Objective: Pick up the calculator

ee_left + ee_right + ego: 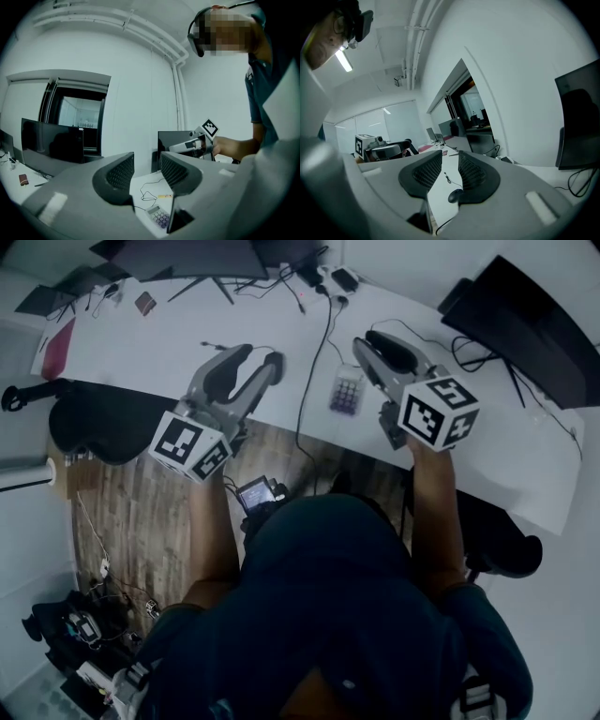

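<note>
The calculator point(346, 391) is small and pale with purple keys. It lies flat on the white desk point(169, 352) near its front edge, between my two grippers. In the left gripper view the calculator point(158, 216) shows low down, below the jaws. My left gripper point(261, 356) hovers over the desk edge to the calculator's left, open with nothing between its fingers. My right gripper point(370, 337) hangs just right of the calculator, above the desk, also open and empty. Each gripper sees the other: right gripper point(192, 144), left gripper point(382, 151).
A black cable point(314, 362) runs across the desk just left of the calculator. A dark mouse point(454, 196) lies on the desk. Monitors stand at the back point(187, 257) and right point(525, 324). A black chair point(94, 423) sits at the left over a wooden floor.
</note>
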`<action>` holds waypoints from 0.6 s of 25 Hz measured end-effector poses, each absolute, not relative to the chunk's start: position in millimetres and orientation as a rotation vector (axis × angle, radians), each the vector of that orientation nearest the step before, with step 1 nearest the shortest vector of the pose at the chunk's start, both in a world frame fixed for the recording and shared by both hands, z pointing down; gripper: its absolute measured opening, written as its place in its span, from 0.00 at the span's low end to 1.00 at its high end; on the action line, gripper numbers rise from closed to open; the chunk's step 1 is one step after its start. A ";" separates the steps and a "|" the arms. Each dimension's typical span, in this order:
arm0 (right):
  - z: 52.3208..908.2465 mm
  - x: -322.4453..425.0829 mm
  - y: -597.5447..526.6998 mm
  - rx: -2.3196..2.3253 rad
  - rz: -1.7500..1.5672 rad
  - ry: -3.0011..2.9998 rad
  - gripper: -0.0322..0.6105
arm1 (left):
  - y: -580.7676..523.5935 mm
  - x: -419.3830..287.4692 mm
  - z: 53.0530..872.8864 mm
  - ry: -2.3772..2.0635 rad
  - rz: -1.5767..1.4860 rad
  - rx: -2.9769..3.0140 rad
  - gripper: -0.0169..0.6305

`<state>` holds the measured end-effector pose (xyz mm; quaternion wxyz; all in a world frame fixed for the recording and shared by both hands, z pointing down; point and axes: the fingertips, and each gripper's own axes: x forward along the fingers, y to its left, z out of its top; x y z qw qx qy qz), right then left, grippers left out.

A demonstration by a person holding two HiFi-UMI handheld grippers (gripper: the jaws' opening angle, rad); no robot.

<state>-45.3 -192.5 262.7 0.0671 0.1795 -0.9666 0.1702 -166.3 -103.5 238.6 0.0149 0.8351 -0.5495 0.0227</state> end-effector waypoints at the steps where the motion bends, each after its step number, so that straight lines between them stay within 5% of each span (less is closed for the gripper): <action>1: 264.3 -42.8 -194.8 0.535 0.518 -2.914 0.19 | -105.4 -163.4 239.6 -1.713 0.073 2.593 0.29; 15: 295.1 -20.8 -220.3 0.605 0.609 -2.854 0.20 | -138.5 -143.0 270.7 -1.618 0.063 2.567 0.29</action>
